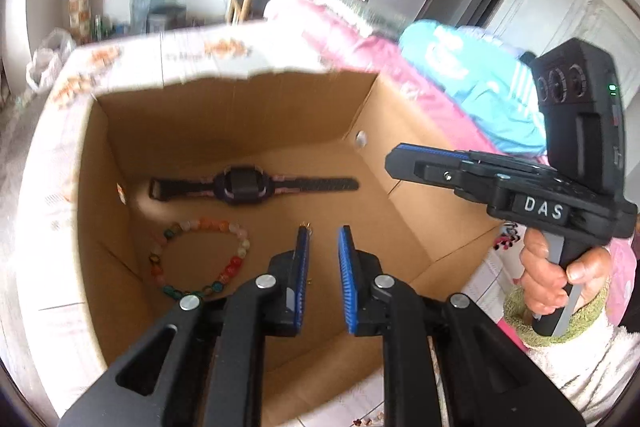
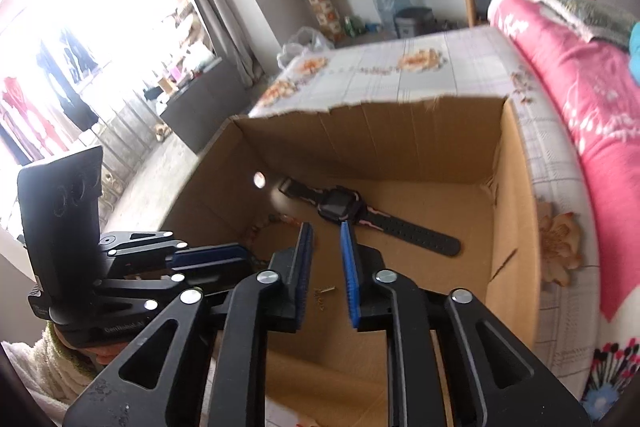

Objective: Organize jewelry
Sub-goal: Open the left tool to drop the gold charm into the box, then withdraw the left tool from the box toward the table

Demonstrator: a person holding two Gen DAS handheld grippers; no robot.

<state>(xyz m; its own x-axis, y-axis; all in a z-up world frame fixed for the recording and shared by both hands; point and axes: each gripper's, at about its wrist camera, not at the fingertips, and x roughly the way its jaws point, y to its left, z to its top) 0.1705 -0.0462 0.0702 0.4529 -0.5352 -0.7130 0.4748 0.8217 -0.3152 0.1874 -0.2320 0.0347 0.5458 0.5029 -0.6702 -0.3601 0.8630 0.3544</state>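
Black watch (image 1: pixel 244 185) lying flat, strap stretched out, at far end of cardboard box (image 1: pixel 256 115) floor. Multicoloured bead bracelet (image 1: pixel 199 257) nearer, left. Tiny gold earring (image 2: pixel 323 293) near, loose.

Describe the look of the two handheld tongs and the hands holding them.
Both tongs, left tongs and right tongs, are matte black with ribbed blue pads and silver pivot bolts. The right one's body carries white "DAS" lettering and a black camera block with a green light. The right hand is bare, with a green cuff and white fleecy sleeve.
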